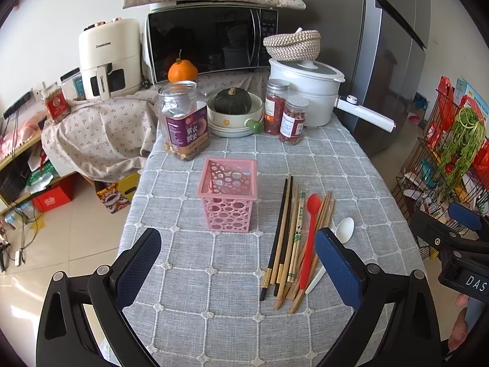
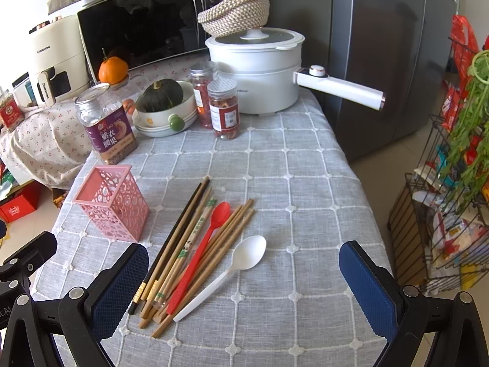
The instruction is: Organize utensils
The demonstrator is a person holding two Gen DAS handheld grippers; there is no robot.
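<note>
Two tools hover above the desk point(image 1: 351, 159), and we see both spread wide with nothing between their pads: the left tool point(image 1: 238, 263) and the right tool point(image 2: 244, 278). Near the desk's front edge lie the chopsticks point(image 2: 183, 244) in a loose bundle, with the red spoon point(image 2: 204, 244) on top of them and the white spoon point(image 2: 235, 269) just beside. We see the pink holder point(image 1: 227, 194) standing upright left of the bundle.

Pink perforated holder point(image 1: 226, 195) upright; chopsticks point(image 1: 284, 238), red spoon point(image 1: 309, 238), white spoon point(image 2: 226, 272) bundled flat beside it.
</note>
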